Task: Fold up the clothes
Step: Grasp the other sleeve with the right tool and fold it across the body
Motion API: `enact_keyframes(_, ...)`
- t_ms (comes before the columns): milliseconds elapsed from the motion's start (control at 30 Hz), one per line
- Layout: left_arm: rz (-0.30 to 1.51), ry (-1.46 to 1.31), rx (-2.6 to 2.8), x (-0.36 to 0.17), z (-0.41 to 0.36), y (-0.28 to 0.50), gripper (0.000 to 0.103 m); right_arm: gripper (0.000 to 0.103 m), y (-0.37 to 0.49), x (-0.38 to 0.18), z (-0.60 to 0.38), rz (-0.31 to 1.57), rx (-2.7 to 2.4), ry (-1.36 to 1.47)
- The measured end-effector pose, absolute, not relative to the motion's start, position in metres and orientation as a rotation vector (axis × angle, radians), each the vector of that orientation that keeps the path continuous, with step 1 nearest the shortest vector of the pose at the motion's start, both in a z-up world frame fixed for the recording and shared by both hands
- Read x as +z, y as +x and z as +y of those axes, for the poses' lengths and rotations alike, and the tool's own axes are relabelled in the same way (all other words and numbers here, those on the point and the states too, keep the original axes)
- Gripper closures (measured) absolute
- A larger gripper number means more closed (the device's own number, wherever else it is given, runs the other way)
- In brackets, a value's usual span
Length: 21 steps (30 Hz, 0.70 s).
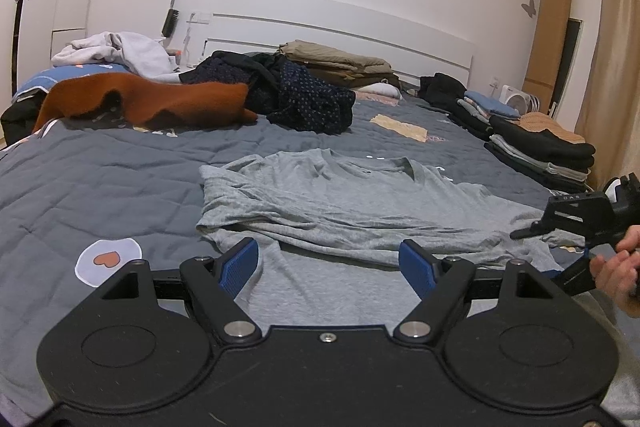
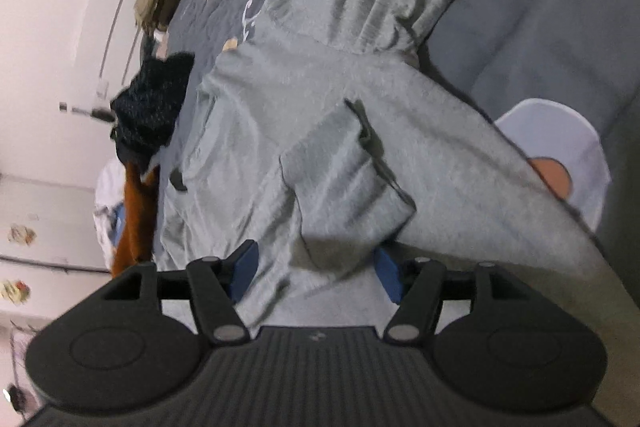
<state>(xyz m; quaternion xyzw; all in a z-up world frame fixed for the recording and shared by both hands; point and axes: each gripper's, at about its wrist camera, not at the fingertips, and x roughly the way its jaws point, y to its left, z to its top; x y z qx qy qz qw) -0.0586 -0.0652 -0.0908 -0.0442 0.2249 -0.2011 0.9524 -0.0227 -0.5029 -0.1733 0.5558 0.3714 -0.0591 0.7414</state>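
Observation:
A grey T-shirt [image 1: 360, 203] lies on the dark grey quilt [image 1: 100, 179], its collar pointing toward the headboard and its lower part folded up into creased layers. My left gripper [image 1: 328, 267] hovers open over the shirt's near edge, blue pads wide apart with nothing between them. The right gripper's black body [image 1: 580, 215] comes in from the right edge at the shirt's right side, held by a hand [image 1: 616, 267]. In the right wrist view, my right gripper [image 2: 316, 269] is open, with a folded flap of the grey shirt [image 2: 340, 179] lying between its spread pads.
Stacks of folded clothes [image 1: 540, 147] line the right side of the bed. Unfolded garments lie further back: a rust-brown one [image 1: 160, 103], a dark dotted one [image 1: 312, 99], a white one [image 1: 116, 53] and folded khaki cloth [image 1: 336, 61] near the white headboard [image 1: 340, 23].

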Motion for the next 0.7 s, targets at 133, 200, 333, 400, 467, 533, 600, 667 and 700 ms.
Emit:
enact_keyframes(133,0.458,-0.087,-0.407,-0.092,-0.066,-0.061,0.027,0.066,-0.023,-0.171,-0.505,0.731,-0.151,1.218)
enact_keyframes(200,0.458,-0.087,-0.407,-0.092,-0.066,-0.060,0.027,0.088,-0.023,-0.168,-0.506,0.702,-0.159,1.199)
enact_keyframes(333,0.461,-0.085,-0.410,-0.092,-0.067,-0.060,0.027,0.097,-0.026,-0.155,-0.510,0.625,-0.175,1.153)
enact_keyframes(400,0.460,-0.082,-0.410,-0.092,-0.067,-0.061,0.027,0.098,-0.027,-0.144,-0.512,0.581,-0.180,1.109)
enact_keyframes(467,0.460,-0.081,-0.409,-0.093,-0.066,-0.061,0.027,0.098,-0.030,-0.135,-0.517,0.539,-0.197,1.073)
enact_keyframes(533,0.461,-0.084,-0.408,-0.093,-0.065,-0.061,0.027,0.098,-0.034,-0.126,-0.522,0.498,-0.216,1.039)
enact_keyframes(600,0.461,-0.084,-0.408,-0.094,-0.065,-0.060,0.027,0.098,-0.037,-0.117,-0.527,0.458,-0.235,1.005)
enact_keyframes(667,0.462,-0.082,-0.408,-0.094,-0.065,-0.060,0.027,0.098,-0.037,-0.111,-0.533,0.451,-0.245,0.975)
enact_keyframes(700,0.465,-0.081,-0.408,-0.094,-0.065,-0.060,0.026,0.097,-0.033,-0.114,-0.535,0.488,-0.257,0.966)
